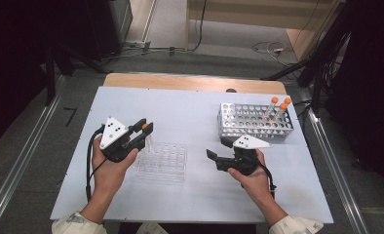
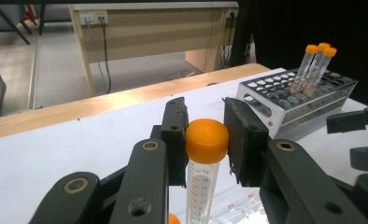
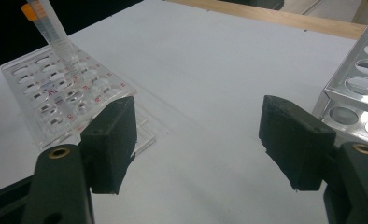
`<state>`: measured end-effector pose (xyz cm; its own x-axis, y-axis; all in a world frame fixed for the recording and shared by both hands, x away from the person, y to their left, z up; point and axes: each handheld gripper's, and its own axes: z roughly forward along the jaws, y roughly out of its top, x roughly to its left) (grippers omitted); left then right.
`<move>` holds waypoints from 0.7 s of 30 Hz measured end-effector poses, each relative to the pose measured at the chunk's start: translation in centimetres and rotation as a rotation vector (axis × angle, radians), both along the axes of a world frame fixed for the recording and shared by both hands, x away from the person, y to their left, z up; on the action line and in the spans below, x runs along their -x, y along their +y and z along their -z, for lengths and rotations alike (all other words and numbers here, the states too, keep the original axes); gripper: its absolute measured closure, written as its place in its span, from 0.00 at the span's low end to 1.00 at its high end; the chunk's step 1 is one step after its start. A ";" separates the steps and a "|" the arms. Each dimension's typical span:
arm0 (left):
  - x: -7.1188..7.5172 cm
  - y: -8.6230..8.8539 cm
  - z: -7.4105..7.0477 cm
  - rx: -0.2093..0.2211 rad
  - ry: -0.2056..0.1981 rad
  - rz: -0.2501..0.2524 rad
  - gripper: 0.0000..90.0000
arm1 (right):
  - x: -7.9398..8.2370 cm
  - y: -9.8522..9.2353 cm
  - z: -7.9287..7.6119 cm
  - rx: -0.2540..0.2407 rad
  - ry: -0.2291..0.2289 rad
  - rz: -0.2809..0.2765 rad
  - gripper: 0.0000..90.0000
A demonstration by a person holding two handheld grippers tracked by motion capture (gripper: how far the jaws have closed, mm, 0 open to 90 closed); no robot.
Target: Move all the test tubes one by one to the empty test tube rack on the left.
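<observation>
Left gripper (image 2: 205,140) clenched on orange-capped tube (image 2: 203,175), tip over clear rack (image 1: 162,162). Right gripper (image 3: 210,140) released, empty, near metal rack (image 1: 256,122).

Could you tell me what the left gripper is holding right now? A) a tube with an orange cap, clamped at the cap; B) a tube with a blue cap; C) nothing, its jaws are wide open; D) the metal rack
A: in the left gripper view the left gripper has its jaws pressed on either side of the orange cap of a tube, above the clear rack.
</observation>
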<state>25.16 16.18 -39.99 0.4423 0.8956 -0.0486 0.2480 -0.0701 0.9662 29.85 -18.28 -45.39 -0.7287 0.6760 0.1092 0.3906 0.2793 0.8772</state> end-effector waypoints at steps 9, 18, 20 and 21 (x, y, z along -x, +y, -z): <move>0.1 0.0 1.2 -0.030 0.021 -0.010 0.79 | 0.1 0.0 0.0 0.001 0.000 -0.002 0.30; 0.3 -0.1 3.1 -0.059 0.052 -0.012 0.79 | 0.1 0.1 0.0 0.000 0.002 -0.004 0.30; 0.3 -0.1 3.0 -0.062 0.051 -0.011 0.79 | 0.1 0.1 0.1 0.001 0.001 -0.004 0.30; 0.3 -0.1 3.0 -0.062 0.051 -0.010 0.79 | 0.1 0.2 0.1 -0.001 0.001 -0.005 0.30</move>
